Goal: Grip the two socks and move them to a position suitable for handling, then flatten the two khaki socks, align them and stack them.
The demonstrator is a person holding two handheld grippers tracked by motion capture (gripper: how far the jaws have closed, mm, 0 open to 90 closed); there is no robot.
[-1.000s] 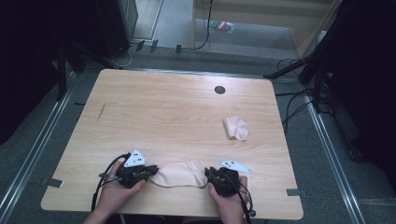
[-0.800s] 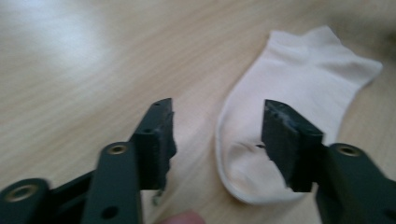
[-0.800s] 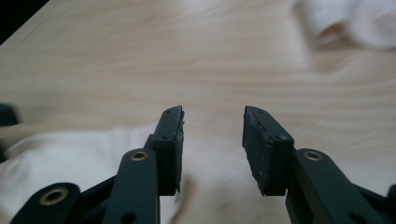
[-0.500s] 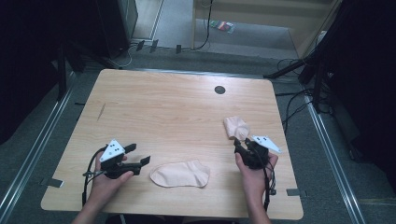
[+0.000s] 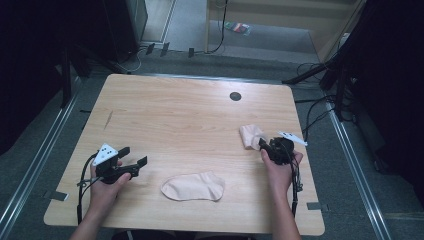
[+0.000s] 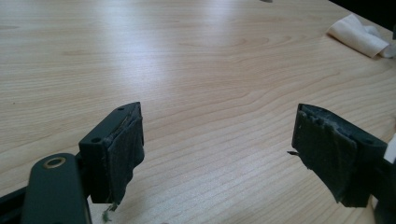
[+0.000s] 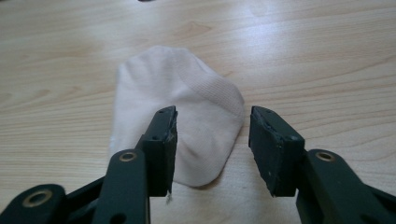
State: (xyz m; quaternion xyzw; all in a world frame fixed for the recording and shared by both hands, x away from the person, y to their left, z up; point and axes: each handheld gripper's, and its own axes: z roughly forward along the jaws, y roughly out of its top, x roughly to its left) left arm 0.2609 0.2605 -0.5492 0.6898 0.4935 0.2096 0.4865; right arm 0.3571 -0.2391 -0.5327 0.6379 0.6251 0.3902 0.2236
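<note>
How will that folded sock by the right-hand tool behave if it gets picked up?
The folded sock is thin knit fabric, so it will probably droop and may unfold. It looks very light. Lying flat on the wooden table, it should neither roll nor tip, and a push would likely bunch it.

The table (image 5: 175, 115) is showing a pale wood-grain top, smooth, catching a soft sheen under the light. The flat sock (image 5: 193, 186) and the folded sock (image 7: 177, 116) are looking like soft, matt knitted cloth with a fine ribbed weave. The right gripper (image 7: 212, 140) is wearing matt black plastic, brass-coloured rivets and rough, frayed pads (image 7: 169, 140). The left gripper (image 6: 219, 154) is looking alike.
</note>
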